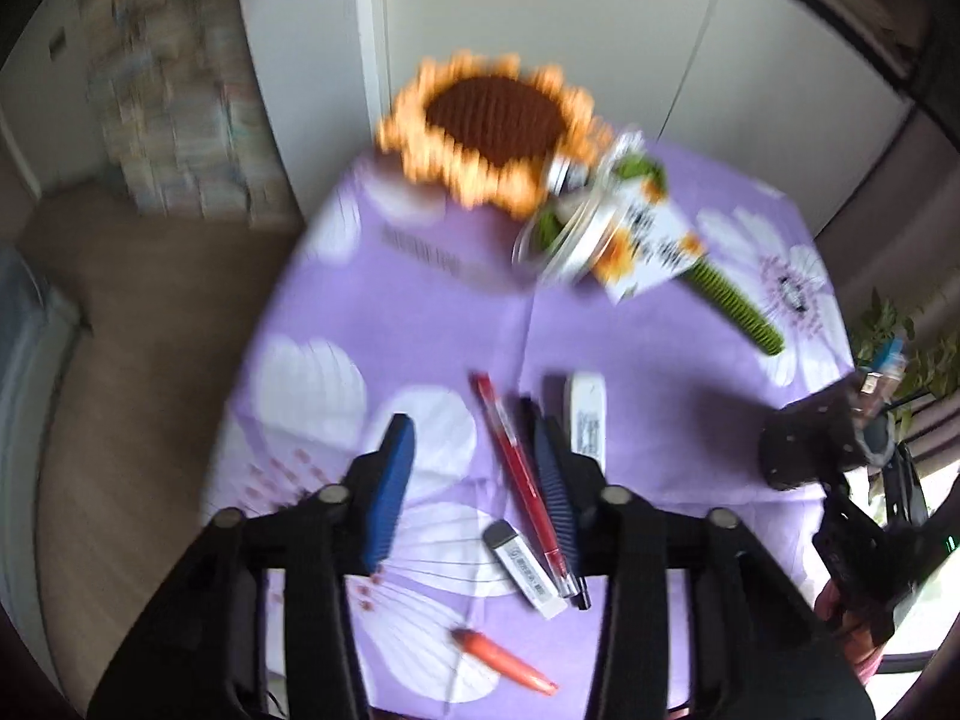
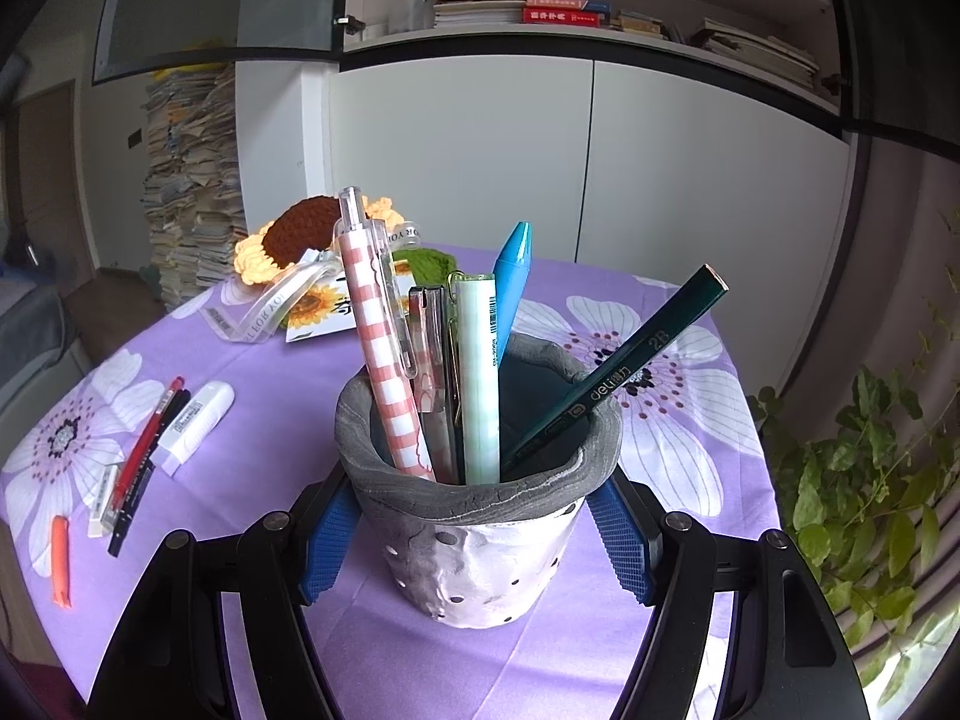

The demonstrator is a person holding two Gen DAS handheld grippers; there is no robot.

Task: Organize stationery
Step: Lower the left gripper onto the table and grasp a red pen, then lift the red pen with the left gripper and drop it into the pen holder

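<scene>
While the red pen (image 1: 519,474) lies flat on the purple flowered tablecloth (image 1: 660,420), it sits between the spread blue pads of the left gripper (image 1: 474,462), nearer the right-hand pad, with nothing clamped between the wide-apart fingers. Its long axis runs from the far left toward the near right in the left wrist view, capped end away and clear tip end close to the camera. A black pen (image 1: 579,591) lies alongside it, mostly hidden behind the finger, and a small white eraser (image 1: 523,567) rests just beside the red pen's near end. A white correction tape (image 1: 587,417) lies just beyond the right pad, and an orange highlighter (image 1: 504,657) lies nearer, apart from the rest. The left view is blurred, so the crocheted sunflower (image 1: 492,132) at the table's far side shows only roughly; the right wrist view gives it sharply, with its ribbon and card. That view also shows the right gripper (image 2: 477,540) closed around a grey pen holder (image 2: 480,516), which stands upright on the cloth and holds a checked pink pen (image 2: 384,348), a pale green pen (image 2: 480,372), a blue pen (image 2: 513,276) and a dark green pencil (image 2: 612,372) leaning right. From the left view the holder appears only as a dark shape at the right edge.
</scene>
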